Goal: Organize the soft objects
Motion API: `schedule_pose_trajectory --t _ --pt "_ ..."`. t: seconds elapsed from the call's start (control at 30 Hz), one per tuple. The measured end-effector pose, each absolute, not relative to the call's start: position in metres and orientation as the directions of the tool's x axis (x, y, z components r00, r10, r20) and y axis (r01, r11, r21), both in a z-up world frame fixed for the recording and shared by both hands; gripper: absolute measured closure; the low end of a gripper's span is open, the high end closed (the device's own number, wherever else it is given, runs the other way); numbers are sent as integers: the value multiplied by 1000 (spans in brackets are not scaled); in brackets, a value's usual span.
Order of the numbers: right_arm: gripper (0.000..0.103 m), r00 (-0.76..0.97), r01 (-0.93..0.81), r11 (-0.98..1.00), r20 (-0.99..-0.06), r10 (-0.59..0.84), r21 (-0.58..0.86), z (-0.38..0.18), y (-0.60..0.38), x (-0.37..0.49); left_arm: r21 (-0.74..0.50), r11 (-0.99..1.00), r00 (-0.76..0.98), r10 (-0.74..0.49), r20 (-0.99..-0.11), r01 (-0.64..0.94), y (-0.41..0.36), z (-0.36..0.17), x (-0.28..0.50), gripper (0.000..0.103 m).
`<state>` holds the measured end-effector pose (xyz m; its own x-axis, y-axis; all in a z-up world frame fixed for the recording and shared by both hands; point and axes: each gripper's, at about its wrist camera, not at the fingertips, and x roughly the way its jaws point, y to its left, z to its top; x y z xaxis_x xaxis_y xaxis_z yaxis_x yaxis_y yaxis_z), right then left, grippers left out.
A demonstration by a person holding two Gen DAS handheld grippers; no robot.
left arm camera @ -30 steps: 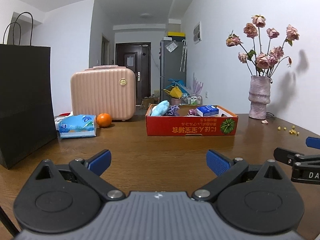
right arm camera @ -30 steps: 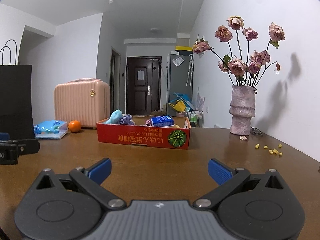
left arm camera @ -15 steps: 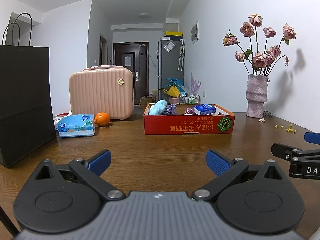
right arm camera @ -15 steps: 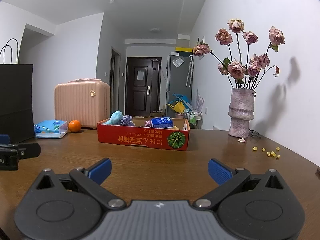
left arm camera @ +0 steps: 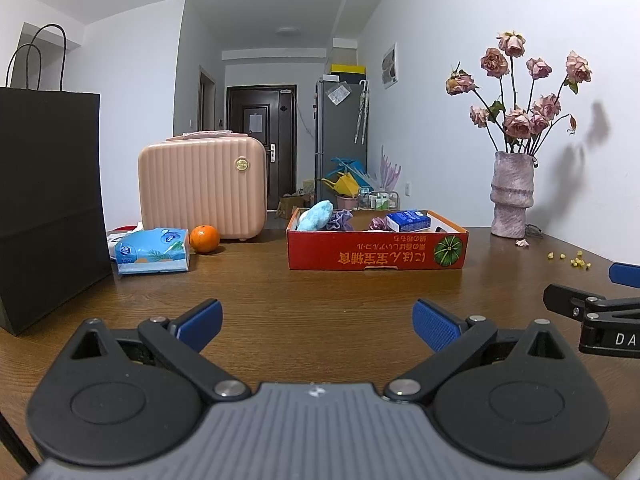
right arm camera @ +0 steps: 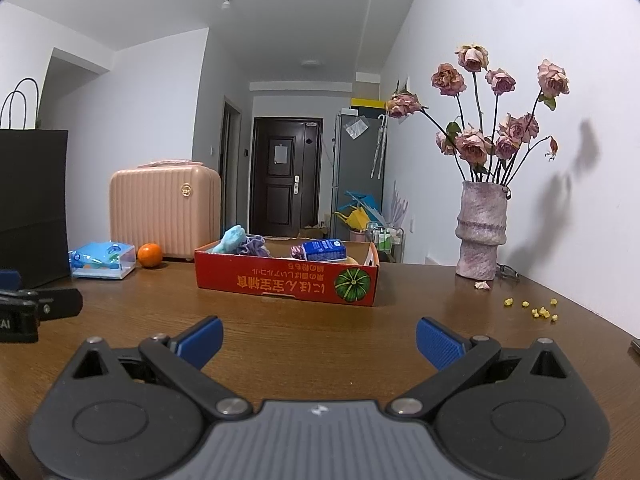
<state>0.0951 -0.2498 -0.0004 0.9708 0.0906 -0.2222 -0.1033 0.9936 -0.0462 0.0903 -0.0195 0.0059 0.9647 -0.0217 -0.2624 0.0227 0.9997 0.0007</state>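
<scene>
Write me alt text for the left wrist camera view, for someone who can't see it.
The left tongs hang open and empty over a brown wooden table, aimed at a red cardboard box holding soft blue and purple items and a small carton. A tissue pack, orange, pink case and black bag stand left; a vase of dried roses right.

Red box [left arm camera: 376,248], ribbed pink suitcase [left arm camera: 202,192], black bag [left arm camera: 48,200].

White walls, a dark door [left arm camera: 261,148] down the hallway, brown wooden table [left arm camera: 320,292].
</scene>
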Motion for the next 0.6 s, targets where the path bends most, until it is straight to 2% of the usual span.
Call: schedule_pose_trajectory --t 0.6 --pt "0 971 -103 994 -222 90 -47 0 -249 94 -4 1000 965 -26 -262 26 -17 6 90 0"
